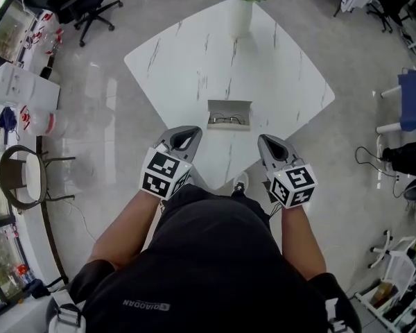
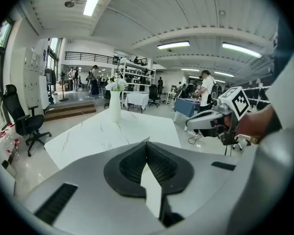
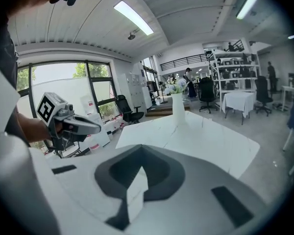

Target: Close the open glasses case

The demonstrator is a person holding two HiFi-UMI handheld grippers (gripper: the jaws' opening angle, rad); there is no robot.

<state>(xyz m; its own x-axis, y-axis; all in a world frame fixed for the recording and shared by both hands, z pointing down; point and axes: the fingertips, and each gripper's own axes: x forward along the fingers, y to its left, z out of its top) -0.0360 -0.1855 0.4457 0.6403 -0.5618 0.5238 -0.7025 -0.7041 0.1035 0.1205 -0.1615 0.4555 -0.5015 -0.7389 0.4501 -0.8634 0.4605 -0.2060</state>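
Note:
The open glasses case (image 1: pixel 229 114) lies near the front corner of the white marble table (image 1: pixel 194 61), lid up, with a pair of glasses (image 1: pixel 227 121) inside. My left gripper (image 1: pixel 188 134) is held just short of the table's near-left edge, left of the case, jaws shut and empty. To the case's right, my right gripper (image 1: pixel 267 141) is likewise shut on nothing. In the left gripper view the jaws (image 2: pixel 148 142) meet tip to tip and hide the case; the right gripper view shows the same (image 3: pixel 139 147). Neither gripper touches the case.
A white vase of flowers (image 1: pixel 240 9) stands at the table's far corner, also visible from both grippers (image 2: pixel 115 106) (image 3: pixel 178 106). A black office chair (image 1: pixel 90 5) is at far left, a round chair (image 1: pixel 24 175) at left, a blue chair (image 1: pixel 412 99) at right.

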